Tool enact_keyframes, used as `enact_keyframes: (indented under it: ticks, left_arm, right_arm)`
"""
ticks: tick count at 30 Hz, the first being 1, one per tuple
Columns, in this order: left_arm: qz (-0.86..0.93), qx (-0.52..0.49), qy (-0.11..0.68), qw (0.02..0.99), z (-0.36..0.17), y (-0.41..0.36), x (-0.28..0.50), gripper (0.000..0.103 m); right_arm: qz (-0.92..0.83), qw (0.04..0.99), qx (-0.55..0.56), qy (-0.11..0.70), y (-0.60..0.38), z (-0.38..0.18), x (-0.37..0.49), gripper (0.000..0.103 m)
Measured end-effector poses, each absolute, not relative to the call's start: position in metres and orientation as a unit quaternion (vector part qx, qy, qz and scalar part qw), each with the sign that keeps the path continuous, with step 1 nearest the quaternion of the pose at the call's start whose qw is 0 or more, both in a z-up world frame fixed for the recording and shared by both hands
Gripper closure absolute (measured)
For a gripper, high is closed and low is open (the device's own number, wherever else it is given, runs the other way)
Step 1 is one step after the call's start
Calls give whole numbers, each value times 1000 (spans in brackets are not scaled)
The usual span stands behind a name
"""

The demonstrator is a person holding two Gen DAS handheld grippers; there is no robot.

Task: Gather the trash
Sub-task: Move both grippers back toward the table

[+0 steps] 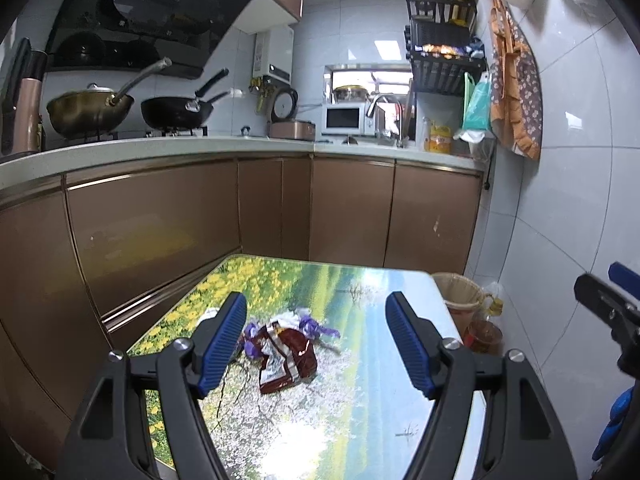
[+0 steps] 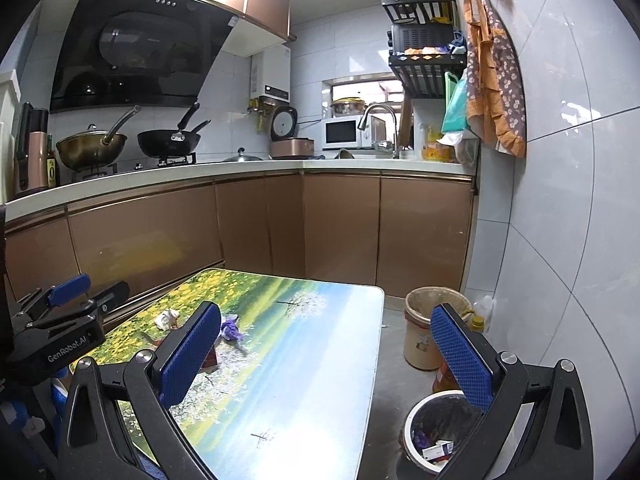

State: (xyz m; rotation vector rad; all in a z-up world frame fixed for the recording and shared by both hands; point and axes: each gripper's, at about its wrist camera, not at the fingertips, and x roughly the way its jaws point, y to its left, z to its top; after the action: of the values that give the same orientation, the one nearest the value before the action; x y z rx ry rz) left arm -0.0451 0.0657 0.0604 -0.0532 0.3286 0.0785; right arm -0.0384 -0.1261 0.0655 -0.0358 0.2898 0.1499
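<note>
A crumpled dark red wrapper [image 1: 289,356] lies on the landscape-printed table [image 1: 360,400], with purple scraps [image 1: 310,326] and white paper beside it. My left gripper [image 1: 318,344] is open above the table, its jaws to either side of the wrapper and nearer the camera. In the right wrist view the purple scrap [image 2: 231,329] and a crumpled white paper [image 2: 167,318] lie on the table [image 2: 304,360]. My right gripper [image 2: 326,360] is open and empty over the table's right edge. A white bin [image 2: 416,440] holding trash stands on the floor below it.
A beige lined bucket [image 2: 420,332] and bottles stand by the tiled wall at the table's far right corner. Brown cabinets [image 1: 352,212] and a counter with pans, microwave and sink run behind. The left gripper's body [image 2: 60,336] shows at the left of the right wrist view.
</note>
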Motion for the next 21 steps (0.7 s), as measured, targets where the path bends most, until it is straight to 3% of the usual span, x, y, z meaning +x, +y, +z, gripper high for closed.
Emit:
enact_keyframes:
  ticks: [8,21]
  left_arm:
    - [33,-32,188,981,42,89,-36,33]
    - [70,-77,273,956,-19,189,-12,33]
  right_arm:
    - [78,985,-16,156,-117,58,-29,0]
    - [122,967,-23,225,-89,23,22,1]
